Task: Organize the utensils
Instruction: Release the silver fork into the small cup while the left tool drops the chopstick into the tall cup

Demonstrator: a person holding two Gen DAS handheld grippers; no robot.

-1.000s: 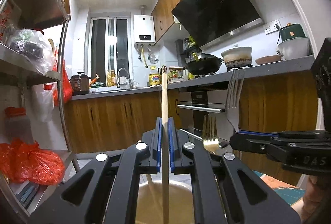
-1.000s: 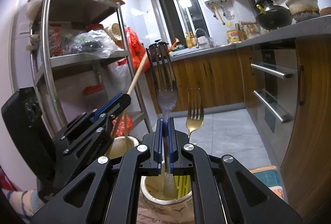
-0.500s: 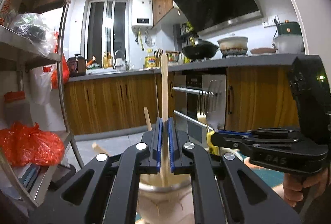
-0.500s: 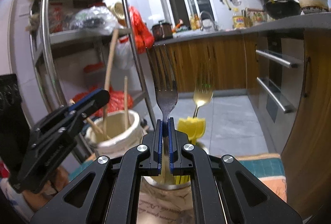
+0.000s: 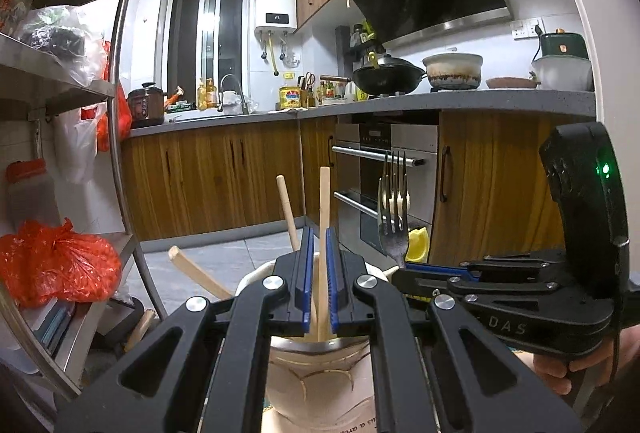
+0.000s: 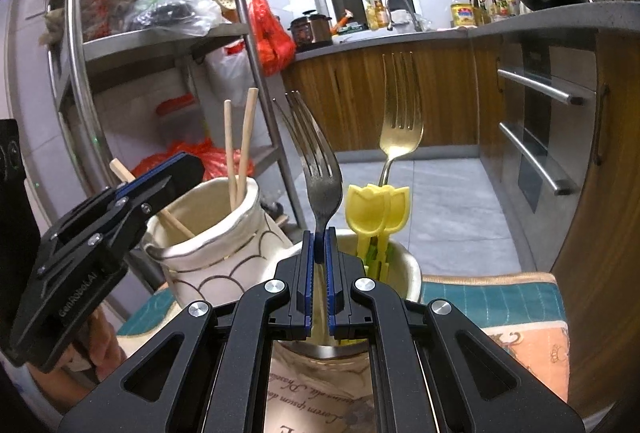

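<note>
Closest in, pinching a dark fork (image 6: 320,169) at the neck with the right gripper (image 6: 319,245), pressed tight on the metal, with the handle down inside the printed jar (image 6: 408,273) alongside a gold fork (image 6: 400,129) and yellow tulip-topped utensils (image 6: 376,209). Just to the left, straddling a wooden chopstick (image 5: 323,209) with the left gripper (image 5: 319,249), slightly spread with a sliver of gap showing, so apparently no longer gripping; lower end already down in the cream vase (image 6: 224,265) with two more chopsticks. Sorted so far, by the look of it: forks and yellow pieces in one pot, chopsticks in the other. Left to do, probably: letting go of the fork, backing both tools off, fetching any strays out of view. Reads "DAS" on the right gripper's side and "Lorem ipsum" upside down on the printed jar; small print on the left gripper's side too fine to be sure of. Farther off, "25" on the water heater (image 5: 276,5) display.
</note>
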